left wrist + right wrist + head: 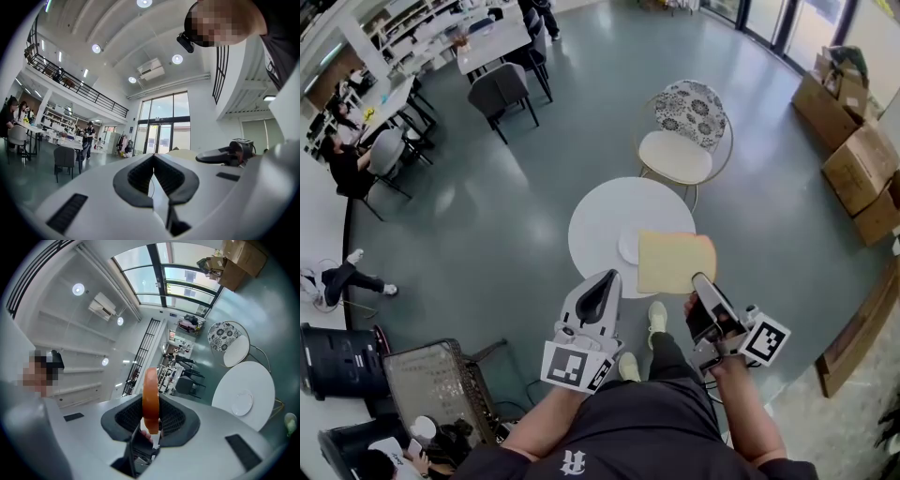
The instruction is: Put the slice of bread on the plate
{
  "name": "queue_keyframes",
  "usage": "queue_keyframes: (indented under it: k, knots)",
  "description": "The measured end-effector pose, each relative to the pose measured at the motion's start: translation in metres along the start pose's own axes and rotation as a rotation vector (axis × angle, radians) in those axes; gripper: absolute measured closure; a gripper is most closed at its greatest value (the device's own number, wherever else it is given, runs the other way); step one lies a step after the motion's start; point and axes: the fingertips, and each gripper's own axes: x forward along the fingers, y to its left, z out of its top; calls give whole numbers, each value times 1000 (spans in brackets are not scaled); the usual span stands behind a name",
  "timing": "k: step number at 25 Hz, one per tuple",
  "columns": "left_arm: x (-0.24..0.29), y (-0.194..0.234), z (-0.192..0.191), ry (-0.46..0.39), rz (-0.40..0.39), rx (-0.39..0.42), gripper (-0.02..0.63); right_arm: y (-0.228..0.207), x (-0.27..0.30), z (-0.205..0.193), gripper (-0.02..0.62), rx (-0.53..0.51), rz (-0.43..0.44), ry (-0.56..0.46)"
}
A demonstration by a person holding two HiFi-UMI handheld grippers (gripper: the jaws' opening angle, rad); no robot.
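Note:
A tan slice of bread hangs over the near right edge of the round white table, flat side up. My right gripper is shut on its near edge. In the right gripper view the slice stands edge-on between the pads. A small white plate lies on the table, partly hidden under the bread; it also shows to the right in the right gripper view. My left gripper hovers at the table's near edge, left of the bread, jaws shut with nothing between them.
A white chair with a patterned back stands behind the table. Cardboard boxes are stacked at the right. Desks, grey chairs and seated people fill the far left. A wire basket sits near my feet at the left.

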Motion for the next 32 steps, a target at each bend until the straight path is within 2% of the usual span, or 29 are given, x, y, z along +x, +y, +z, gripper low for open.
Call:
queue_keyframes:
  k: [15,21,25,32]
  knots:
    - [120,58,-27,40,153,12,598,-101,97,66,505,71,-10,204]
    - [146,78,-46,63,207,-2,598,-137,120,67,505,104,-29,286]
    - [154,89,-57,75,199,-6,598,-152,128,62,505,107,-37,295]
    - [152,104,-94,92,171,-26,598,-192,124,35,505,136,-106,275]
